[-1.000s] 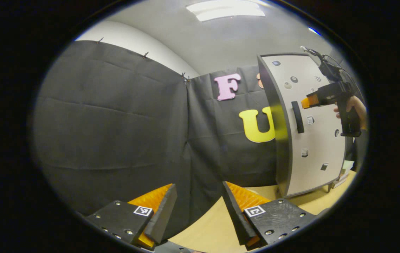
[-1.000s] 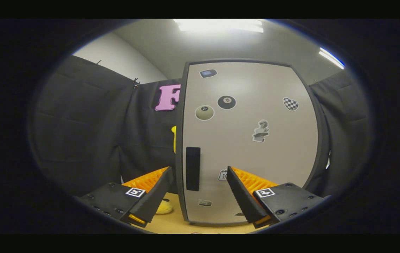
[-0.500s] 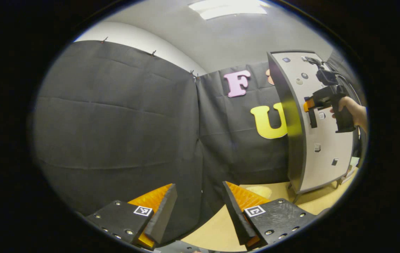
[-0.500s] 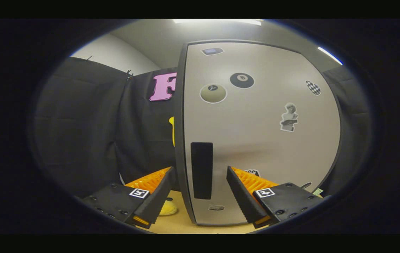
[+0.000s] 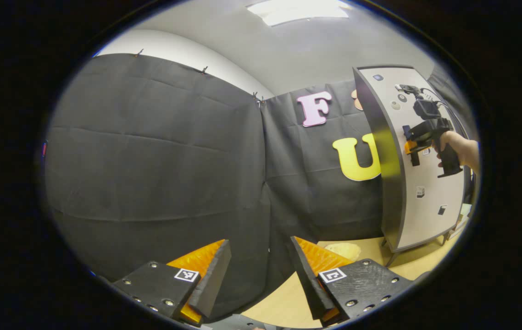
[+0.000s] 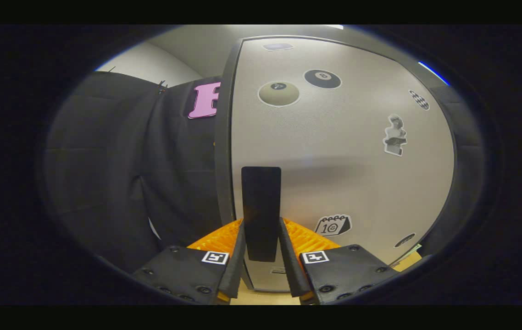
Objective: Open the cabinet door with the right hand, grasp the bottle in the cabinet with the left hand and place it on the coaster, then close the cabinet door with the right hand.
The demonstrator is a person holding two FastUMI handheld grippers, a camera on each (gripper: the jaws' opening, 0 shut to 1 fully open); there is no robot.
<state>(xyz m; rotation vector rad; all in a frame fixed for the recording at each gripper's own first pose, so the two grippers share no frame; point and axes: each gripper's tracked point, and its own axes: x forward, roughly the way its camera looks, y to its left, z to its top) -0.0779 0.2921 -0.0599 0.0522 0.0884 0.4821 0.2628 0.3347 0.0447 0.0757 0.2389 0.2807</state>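
The pale cabinet door with stickers on it stands shut, hiding the inside. Its black upright handle sits near the door's left edge. My right gripper is shut on the lower part of that handle, one finger on each side. In the left gripper view the cabinet stands at the far right, with the right gripper and the hand holding it at the handle. My left gripper hangs open over the table's near edge, nothing between its fingers. A pale yellow flat pad lies on the table left of the cabinet.
The tan table runs from under my left gripper to the cabinet's feet. Black cloth walls stand close behind and to the left. Some small things lie at the cabinet's right foot.
My right gripper has moved in on the door handle and its fingers have shut on it. The left gripper has stayed open, its view swinging slightly left.
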